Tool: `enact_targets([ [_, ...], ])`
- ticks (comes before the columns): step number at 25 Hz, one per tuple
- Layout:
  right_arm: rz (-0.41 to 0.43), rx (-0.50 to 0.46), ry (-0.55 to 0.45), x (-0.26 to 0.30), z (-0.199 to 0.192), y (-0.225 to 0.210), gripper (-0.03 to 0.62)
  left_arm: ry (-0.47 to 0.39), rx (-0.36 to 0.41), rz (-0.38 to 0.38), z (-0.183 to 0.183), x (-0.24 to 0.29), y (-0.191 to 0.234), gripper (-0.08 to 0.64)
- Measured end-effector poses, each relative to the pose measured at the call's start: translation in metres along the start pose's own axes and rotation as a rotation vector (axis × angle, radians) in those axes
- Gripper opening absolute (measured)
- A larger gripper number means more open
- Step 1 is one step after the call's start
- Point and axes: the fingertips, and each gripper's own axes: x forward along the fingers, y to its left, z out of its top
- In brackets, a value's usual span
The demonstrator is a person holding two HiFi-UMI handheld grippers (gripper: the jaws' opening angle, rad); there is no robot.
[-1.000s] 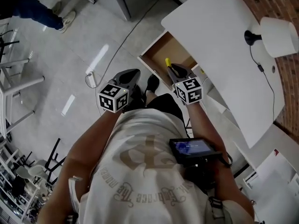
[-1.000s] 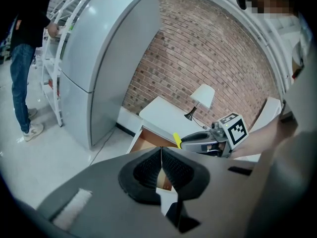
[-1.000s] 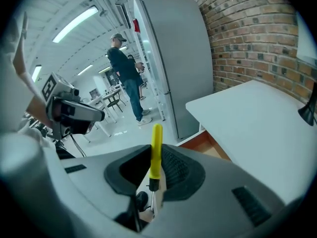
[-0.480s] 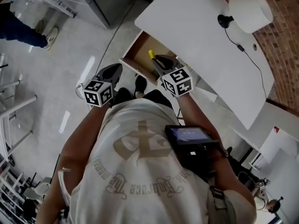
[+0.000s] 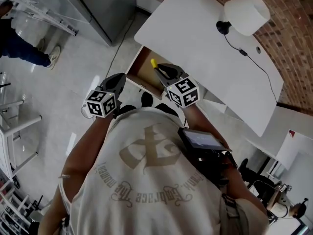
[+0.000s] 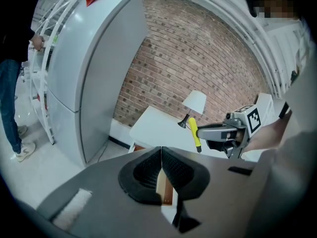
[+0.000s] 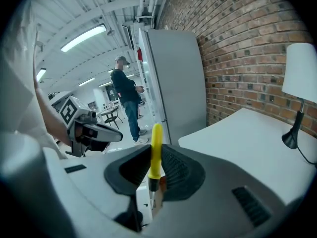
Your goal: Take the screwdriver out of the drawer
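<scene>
Head view: right hand-held gripper (image 5: 163,71) over open drawer (image 5: 138,66) at edge of white bench (image 5: 205,43), yellow-handled screwdriver (image 5: 154,63) in its grip, above the drawer.
Left gripper view: left hand-held gripper (image 6: 161,158), jaws together, nothing between.
Right gripper view: jaws clamped on screwdriver handle, upright.

Lettering on the person's shirt (image 5: 146,180) is too blurred to read.
</scene>
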Motion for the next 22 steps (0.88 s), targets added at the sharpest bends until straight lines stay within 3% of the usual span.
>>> enact_targets([
  [22,0.004,0.011,-0.112,-0.017,0.020,-0.007,0.054,-0.039,0.084,-0.012,0.036,0.006,-0.013,0.006],
])
